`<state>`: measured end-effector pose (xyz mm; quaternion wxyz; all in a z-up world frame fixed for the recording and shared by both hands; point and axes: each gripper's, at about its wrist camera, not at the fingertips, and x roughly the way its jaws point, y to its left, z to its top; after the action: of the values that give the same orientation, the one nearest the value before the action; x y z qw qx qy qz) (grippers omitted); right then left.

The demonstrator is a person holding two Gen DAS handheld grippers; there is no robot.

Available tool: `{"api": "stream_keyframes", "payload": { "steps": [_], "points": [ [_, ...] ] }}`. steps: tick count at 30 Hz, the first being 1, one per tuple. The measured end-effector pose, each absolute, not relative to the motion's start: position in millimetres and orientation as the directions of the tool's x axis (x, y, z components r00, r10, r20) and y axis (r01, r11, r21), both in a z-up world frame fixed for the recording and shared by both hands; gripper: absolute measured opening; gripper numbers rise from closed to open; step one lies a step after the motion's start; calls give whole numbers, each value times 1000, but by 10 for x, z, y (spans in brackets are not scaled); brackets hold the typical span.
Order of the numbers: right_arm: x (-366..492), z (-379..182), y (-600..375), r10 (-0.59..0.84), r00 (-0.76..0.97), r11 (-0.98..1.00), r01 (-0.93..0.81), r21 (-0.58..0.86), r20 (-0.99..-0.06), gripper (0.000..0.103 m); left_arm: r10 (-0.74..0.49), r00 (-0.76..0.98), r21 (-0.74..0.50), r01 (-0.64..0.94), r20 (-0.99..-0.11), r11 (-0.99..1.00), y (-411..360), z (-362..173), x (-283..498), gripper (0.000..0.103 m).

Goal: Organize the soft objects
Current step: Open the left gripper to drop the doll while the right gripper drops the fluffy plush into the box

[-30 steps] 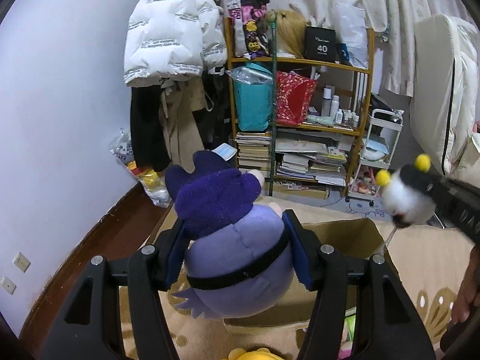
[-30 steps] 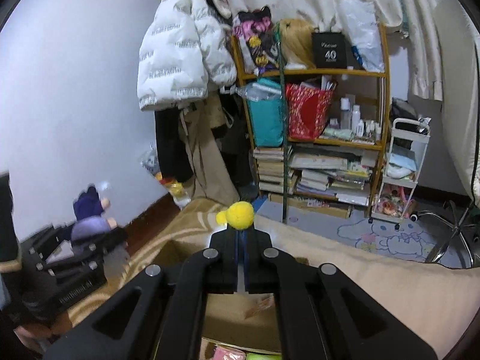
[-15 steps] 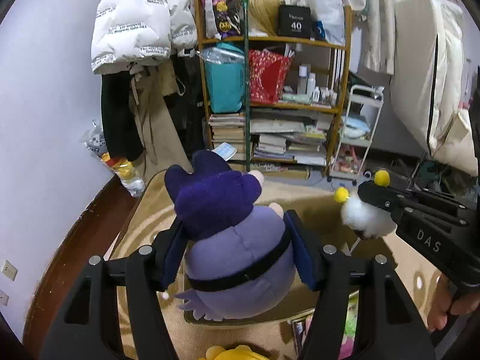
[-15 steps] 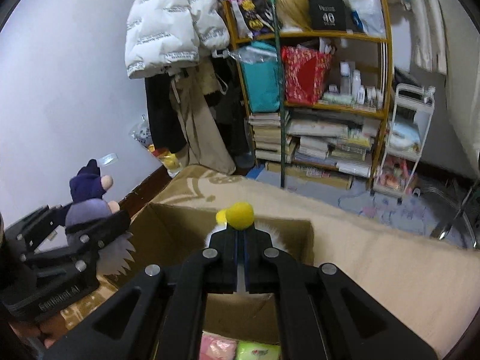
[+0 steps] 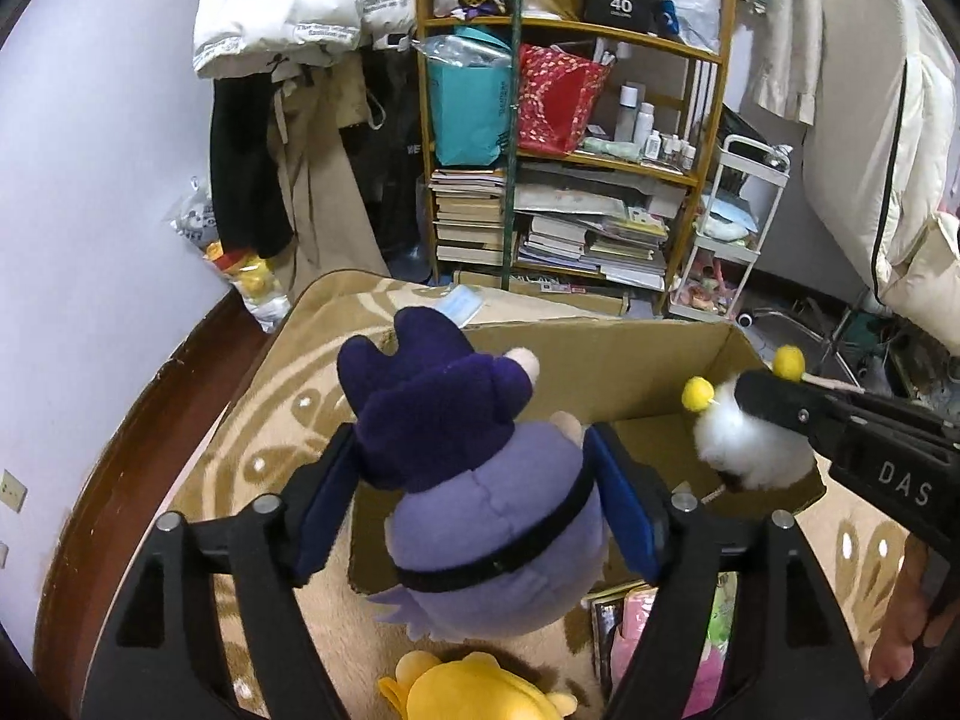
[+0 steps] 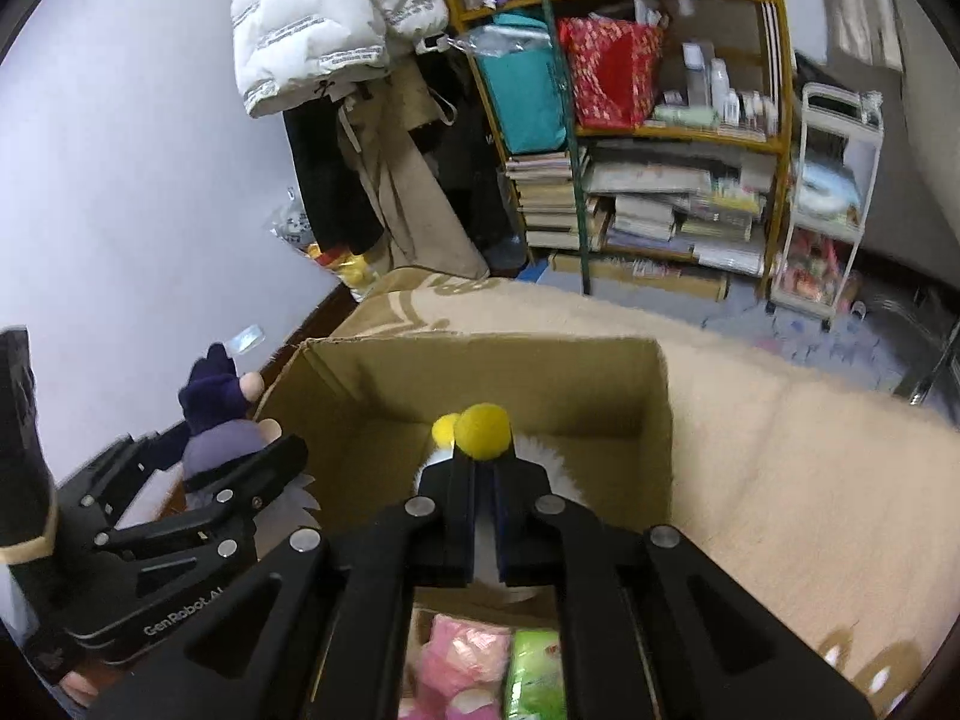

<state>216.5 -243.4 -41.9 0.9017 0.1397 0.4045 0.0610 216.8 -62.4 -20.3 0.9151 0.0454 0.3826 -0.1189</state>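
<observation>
My left gripper (image 5: 474,480) is shut on a purple plush (image 5: 480,492) with a dark hat, held above the near left part of an open cardboard box (image 5: 600,348). It also shows in the right wrist view (image 6: 228,438). My right gripper (image 6: 480,480) is shut on a white fluffy toy with yellow pompoms (image 6: 480,429), held over the box (image 6: 480,372). The toy (image 5: 744,444) shows at the box's right side in the left wrist view.
The box stands on a beige patterned blanket (image 5: 288,420). A yellow plush (image 5: 474,690) and pink and green packets (image 6: 498,672) lie near me. A cluttered wooden shelf (image 5: 576,150), hanging coats (image 5: 288,90) and a white cart (image 5: 738,228) stand behind.
Both grippers have tilted down and moved forward over the box, each holding its toy. The box now shows open below them.
</observation>
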Motion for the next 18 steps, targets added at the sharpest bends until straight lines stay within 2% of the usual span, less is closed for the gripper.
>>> {"api": "stream_keyframes", "payload": {
  "steps": [3, 6, 7, 9, 11, 16, 18],
  "points": [
    [2139, -413, -2458, 241, 663, 945, 5, 326, -709, 13, -163, 690, 14, 244, -705, 970, -604, -168, 2152, 81],
    [2141, -383, -2464, 270, 648, 937, -5, 350, -713, 16, -143, 699, 48, 246, -701, 968, -602, -120, 2129, 94],
    [2130, -356, -2456, 258, 650, 942, -5, 335, -715, 21, -142, 704, 55, 249, -696, 967, -598, -88, 2115, 95],
    [2095, -287, -2450, 244, 665, 948, -12, 317, -706, 52, -146, 707, 60, 258, -692, 964, -597, -44, 2100, 97],
    [2051, -204, -2449, 238, 683, 950, -17, 310, -691, 61, -132, 716, 80, 254, -686, 964, -605, 6, 2077, 101],
    [1993, -64, -2460, 216, 679, 959, -14, 283, -701, 64, -129, 716, 68, 239, -686, 969, -550, 95, 2012, 101],
    [1942, -12, -2471, 197, 686, 965, -9, 263, -700, 80, -132, 714, 61, 237, -688, 970, -513, 137, 1969, 101]
  ]
}}
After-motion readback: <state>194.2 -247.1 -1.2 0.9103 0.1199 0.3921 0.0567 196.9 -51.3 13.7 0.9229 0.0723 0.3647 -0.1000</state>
